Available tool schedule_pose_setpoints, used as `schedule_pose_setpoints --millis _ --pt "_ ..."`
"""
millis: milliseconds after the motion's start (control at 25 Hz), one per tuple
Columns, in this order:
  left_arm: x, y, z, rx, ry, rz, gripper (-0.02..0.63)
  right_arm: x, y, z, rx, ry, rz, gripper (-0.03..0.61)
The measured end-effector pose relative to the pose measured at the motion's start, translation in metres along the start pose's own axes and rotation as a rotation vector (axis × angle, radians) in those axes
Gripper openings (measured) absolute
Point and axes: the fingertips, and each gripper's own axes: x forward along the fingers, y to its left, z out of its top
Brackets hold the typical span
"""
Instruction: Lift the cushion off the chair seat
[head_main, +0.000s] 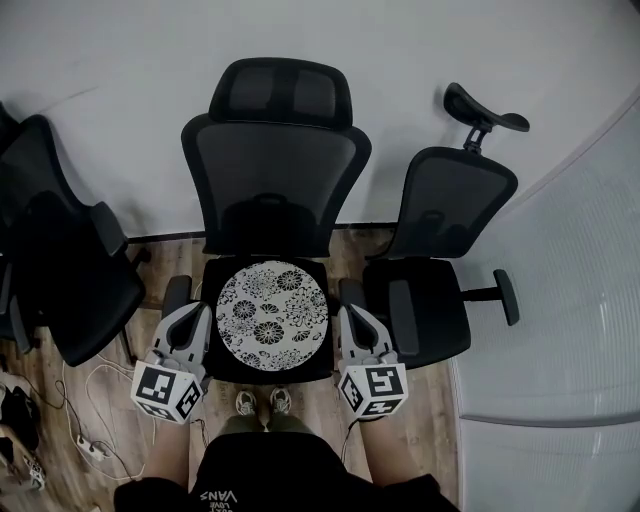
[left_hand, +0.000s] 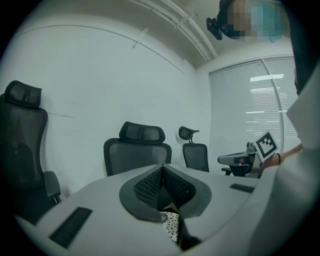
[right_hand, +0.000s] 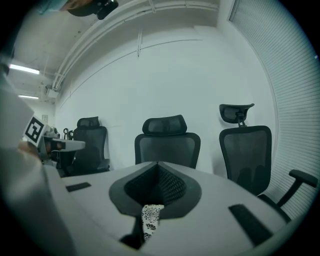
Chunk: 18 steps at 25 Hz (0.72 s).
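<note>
A round flower-printed cushion (head_main: 272, 318) spans the gap between two hand-held grippers above the seat (head_main: 268, 376) of a black mesh office chair (head_main: 275, 190), one gripper at each side of it. The left gripper (head_main: 200, 322) has its jaws pressed together on the cushion's left rim. In the left gripper view a sliver of the printed fabric (left_hand: 170, 225) shows deep in the throat of the jaws, behind tips that meet. The right gripper (head_main: 352, 322) pinches the opposite rim the same way, with a strip of the print (right_hand: 150, 217) caught low between its pads.

The cushion looks light, thin and soft. Held only at two opposite edges it is likely to sag in the middle, and a fabric cover gripped this shallowly could slip out if the two sides rise unevenly. The rim is the sensible place to hold, and both jaws have it. Whether the underside has already cleared the seat cannot be told from above.
</note>
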Motion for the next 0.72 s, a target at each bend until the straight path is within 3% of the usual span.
schedule_pose_setpoints --millis 720 --pt "0.014 0.011 -0.012 -0.015 0.032 -0.007 0.011 0.016 -0.005 -0.005 -0.001 0.016 -0.011 0.018"
